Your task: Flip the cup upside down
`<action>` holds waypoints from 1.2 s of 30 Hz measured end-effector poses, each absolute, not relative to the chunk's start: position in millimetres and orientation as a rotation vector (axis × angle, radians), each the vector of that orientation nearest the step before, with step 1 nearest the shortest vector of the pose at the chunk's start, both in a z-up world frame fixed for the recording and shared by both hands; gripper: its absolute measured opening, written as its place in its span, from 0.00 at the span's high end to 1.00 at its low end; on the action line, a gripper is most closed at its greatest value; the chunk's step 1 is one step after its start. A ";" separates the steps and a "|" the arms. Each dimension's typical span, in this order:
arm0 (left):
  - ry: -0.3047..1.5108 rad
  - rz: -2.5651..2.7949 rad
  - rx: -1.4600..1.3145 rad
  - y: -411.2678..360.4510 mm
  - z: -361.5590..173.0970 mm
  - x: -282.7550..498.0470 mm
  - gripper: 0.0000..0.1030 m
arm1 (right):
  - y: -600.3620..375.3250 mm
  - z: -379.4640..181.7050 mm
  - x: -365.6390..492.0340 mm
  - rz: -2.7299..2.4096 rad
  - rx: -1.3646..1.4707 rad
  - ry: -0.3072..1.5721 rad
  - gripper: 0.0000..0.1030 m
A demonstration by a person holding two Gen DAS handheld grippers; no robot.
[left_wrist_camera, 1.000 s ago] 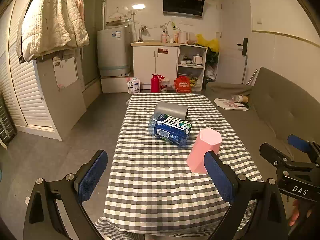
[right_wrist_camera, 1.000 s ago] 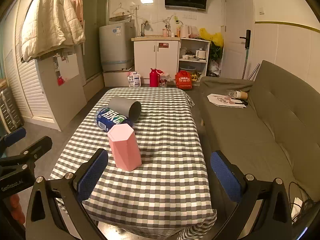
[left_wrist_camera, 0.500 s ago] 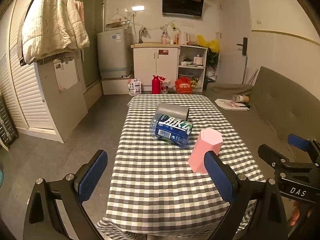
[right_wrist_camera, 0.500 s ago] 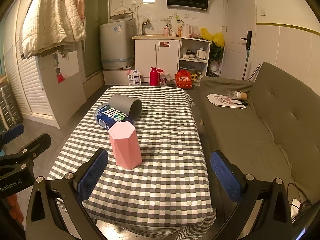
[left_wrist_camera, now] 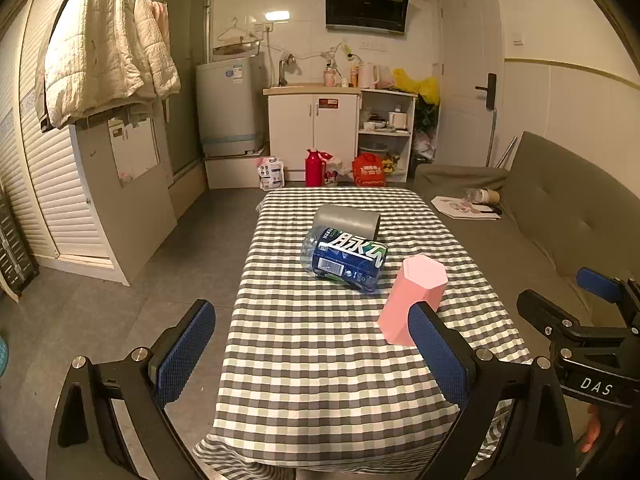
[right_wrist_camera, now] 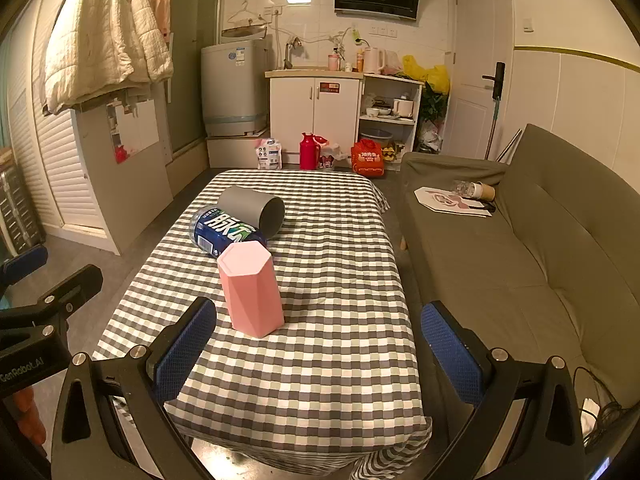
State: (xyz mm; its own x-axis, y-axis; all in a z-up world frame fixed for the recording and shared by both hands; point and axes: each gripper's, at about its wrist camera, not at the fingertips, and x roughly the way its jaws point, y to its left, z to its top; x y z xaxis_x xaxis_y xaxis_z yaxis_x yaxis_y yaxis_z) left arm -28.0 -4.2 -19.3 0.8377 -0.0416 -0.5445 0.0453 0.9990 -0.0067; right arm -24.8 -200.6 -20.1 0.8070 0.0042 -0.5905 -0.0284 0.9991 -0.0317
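1. We are holding the left gripper wide open above the near end of the checked table.
2. The pink cup is standing closed end up, partly hidden behind our right-hand pad.
3. A blue-labelled bottle is lying beside a grey cup on its side.
4. The right gripper is showing at the right edge, over the sofa.

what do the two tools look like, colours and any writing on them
Both match: the left tool and the right tool have black angular frames with silver bolts and blue, dimpled finger pads. White lettering reads "DAS" on the right tool and "GenRobot.AI" on the left.
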 end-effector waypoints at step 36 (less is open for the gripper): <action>0.568 -0.035 0.015 3.0 -20.1 -33.3 0.03 | -199.7 -24.4 -25.8 0.018 -0.051 0.640 0.00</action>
